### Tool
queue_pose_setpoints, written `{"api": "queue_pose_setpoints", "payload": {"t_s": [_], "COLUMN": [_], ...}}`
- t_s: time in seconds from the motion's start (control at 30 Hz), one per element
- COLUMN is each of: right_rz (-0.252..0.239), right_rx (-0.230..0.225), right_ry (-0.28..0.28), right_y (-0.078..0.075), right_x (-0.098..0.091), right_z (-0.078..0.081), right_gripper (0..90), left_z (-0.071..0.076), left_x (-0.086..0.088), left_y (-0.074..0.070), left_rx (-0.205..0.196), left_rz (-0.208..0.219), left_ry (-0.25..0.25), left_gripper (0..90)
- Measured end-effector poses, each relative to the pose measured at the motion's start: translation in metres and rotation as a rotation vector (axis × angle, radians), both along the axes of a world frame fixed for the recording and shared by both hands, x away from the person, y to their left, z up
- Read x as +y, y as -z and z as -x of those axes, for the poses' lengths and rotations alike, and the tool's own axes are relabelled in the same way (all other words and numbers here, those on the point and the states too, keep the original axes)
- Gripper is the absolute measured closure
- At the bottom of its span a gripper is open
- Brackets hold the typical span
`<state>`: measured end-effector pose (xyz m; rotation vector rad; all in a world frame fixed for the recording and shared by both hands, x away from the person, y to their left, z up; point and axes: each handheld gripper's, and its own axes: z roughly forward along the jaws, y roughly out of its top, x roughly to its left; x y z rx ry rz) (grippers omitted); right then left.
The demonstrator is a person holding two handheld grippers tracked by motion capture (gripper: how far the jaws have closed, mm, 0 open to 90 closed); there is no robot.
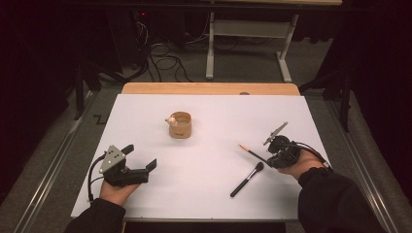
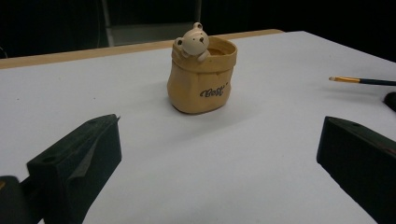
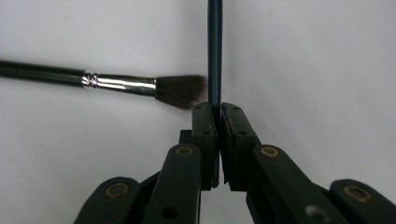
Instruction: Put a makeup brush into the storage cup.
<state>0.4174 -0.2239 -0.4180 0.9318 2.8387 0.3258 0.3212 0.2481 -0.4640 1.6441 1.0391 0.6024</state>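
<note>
In the high view, the right tool (image 1: 268, 158) sits at the right of the frame, and its jaws are clenched on a thin paintbrush (image 1: 248, 151) whose orange tip points toward the upper left. The right gripper view shows the dark handle (image 3: 215, 51) pinched between both pads. A larger makeup brush (image 1: 247, 179) lies on the white counter (image 1: 209, 194), just beside that tool. The left tool (image 1: 141, 160), at the lower left, is released with jaws wide apart. A tan bear cup (image 1: 180, 124) stands upright near the frame's centre.
</note>
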Motion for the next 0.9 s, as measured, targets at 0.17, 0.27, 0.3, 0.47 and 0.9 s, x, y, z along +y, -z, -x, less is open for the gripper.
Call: {"api": "queue_pose_setpoints", "payload": {"t_s": [0.17, 0.27, 0.3, 0.47, 0.9], "right_rz": [0.0, -0.004, -0.004, -0.013, -0.125], "right_rx": [-0.001, -0.01, -0.015, -0.028, -0.107], "right_ry": [0.021, 0.017, 0.018, 0.039, 0.104], "right_y": [0.0012, 0.0023, 0.0025, 0.002, 0.0087], "right_x": [-0.0055, -0.0065, -0.0066, -0.0057, -0.0091], "right_z": [0.002, 0.0018, 0.0019, 0.0025, 0.0054], "right_gripper": [86.6, 86.5, 86.5, 86.5, 86.6], "left_z": [0.0, 0.0002, 0.0002, 0.0001, 0.0002], "left_x": [-0.0004, -0.0003, -0.0003, -0.0001, -0.0002], "left_y": [0.0003, 0.0003, 0.0003, 0.0005, 0.0004], "left_rx": [0.003, 0.003, 0.003, 0.001, 0.003], "left_rz": [-0.005, -0.006, -0.006, -0.004, -0.005], "left_ry": [0.002, 0.002, 0.001, 0.001, 0.005], "left_gripper": [0.6, 0.6, 0.6, 0.6, 0.6]}}
